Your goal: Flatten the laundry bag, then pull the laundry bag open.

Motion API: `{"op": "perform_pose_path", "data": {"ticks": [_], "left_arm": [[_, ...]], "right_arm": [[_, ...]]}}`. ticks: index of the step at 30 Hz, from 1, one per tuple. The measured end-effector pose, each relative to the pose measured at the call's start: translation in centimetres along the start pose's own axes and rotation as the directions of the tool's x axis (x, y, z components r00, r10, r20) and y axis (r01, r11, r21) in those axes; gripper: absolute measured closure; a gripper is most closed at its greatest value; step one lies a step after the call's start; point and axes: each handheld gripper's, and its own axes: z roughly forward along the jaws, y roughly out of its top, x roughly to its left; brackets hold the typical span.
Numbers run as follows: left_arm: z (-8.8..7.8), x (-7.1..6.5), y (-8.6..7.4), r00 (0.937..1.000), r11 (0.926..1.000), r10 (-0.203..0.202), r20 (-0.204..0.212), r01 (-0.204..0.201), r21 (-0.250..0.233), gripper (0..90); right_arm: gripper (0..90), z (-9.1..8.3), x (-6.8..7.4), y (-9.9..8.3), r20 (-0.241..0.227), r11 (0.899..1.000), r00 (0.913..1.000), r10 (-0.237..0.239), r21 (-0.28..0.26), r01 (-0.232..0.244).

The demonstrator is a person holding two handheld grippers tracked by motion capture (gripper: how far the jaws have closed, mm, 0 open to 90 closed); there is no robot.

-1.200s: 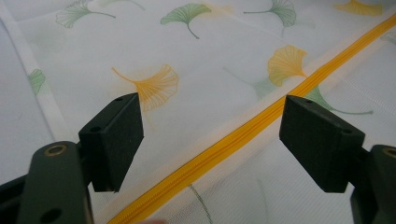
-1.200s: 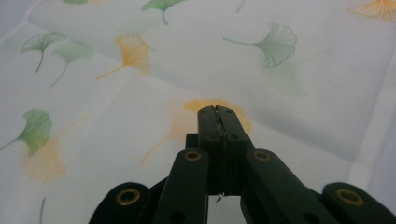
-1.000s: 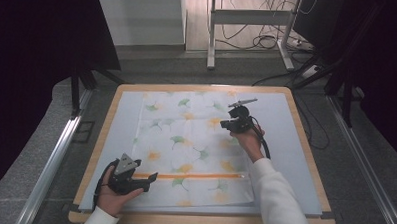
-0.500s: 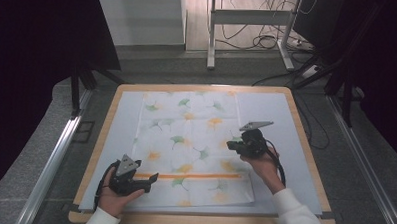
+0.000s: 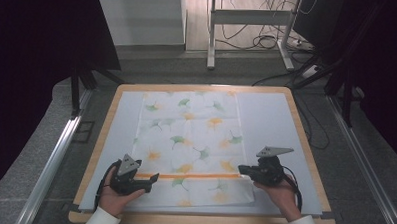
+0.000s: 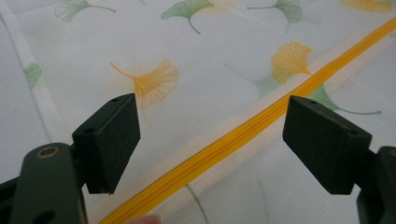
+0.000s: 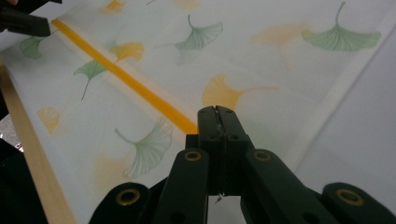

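The right gripper has been brought down the table to the yellow zipper's right end, jaws clenched there. The left gripper is held released over the leaf-print bag.

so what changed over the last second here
The right gripper came from the far part of the leaf-print zip bag toward the person, jaws shut, to the right end of the yellow zip. The left gripper stayed open over the zip's left end.
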Motion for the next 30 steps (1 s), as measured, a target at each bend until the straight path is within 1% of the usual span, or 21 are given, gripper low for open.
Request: {"op": "perform_pose_path", "data": {"ticks": [5, 7, 12, 15, 18, 21, 25, 30], "left_arm": [[0.2, -0.1, 0.0, 1.0000, 1.0000, 0.006, 0.001, -0.006, 0.006, 18.7], [0.2, -0.1, 0.1, 0.9999, 1.0000, -0.006, 0.016, 0.006, 0.002, 18.7], [0.3, -0.5, 0.3, 0.9998, 0.9999, 0.009, 0.018, -0.009, 0.005, 18.5], [0.5, -0.6, 0.4, 0.9998, 1.0000, 0.008, 0.021, -0.008, 0.001, 18.6], [0.8, -0.8, 0.6, 0.9997, 0.9999, 0.017, 0.016, -0.017, 0.000, 18.6], [1.0, -1.0, 0.8, 0.9996, 0.9997, 0.024, 0.012, -0.024, -0.007, 18.8], [1.3, -1.6, 1.2, 0.9984, 0.9986, 0.052, 0.019, -0.052, -0.010, 20.7], [1.8, -2.4, 1.7, 0.9968, 0.9970, 0.076, 0.025, -0.076, -0.016, 20.6]], "right_arm": [[89.0, -1.1, 0.6, -1.8, 0.004, 1.000, 1.0000, -0.003, 0.010, 0.003], [89.0, -1.3, 0.8, -2.2, 0.006, 1.000, 1.0000, -0.007, 0.015, 0.007], [89.0, -1.8, 1.5, -3.3, 0.010, 1.000, 0.9999, -0.010, 0.023, 0.010], [89.0, -1.9, 1.7, -3.6, 0.007, 1.000, 0.9999, -0.009, 0.025, 0.009], [89.0, -1.8, 1.7, -3.7, 0.005, 0.999, 1.0000, -0.005, 0.033, 0.005], [89.0, -1.5, 1.8, -3.6, 0.001, 0.999, 0.9999, -0.017, 0.041, 0.017], [89.0, -1.3, 1.8, -3.5, -0.001, 0.999, 0.9998, -0.019, 0.048, 0.019], [89.0, -1.0, 1.6, -3.7, 0.004, 0.998, 0.9998, -0.018, 0.065, 0.017]]}}
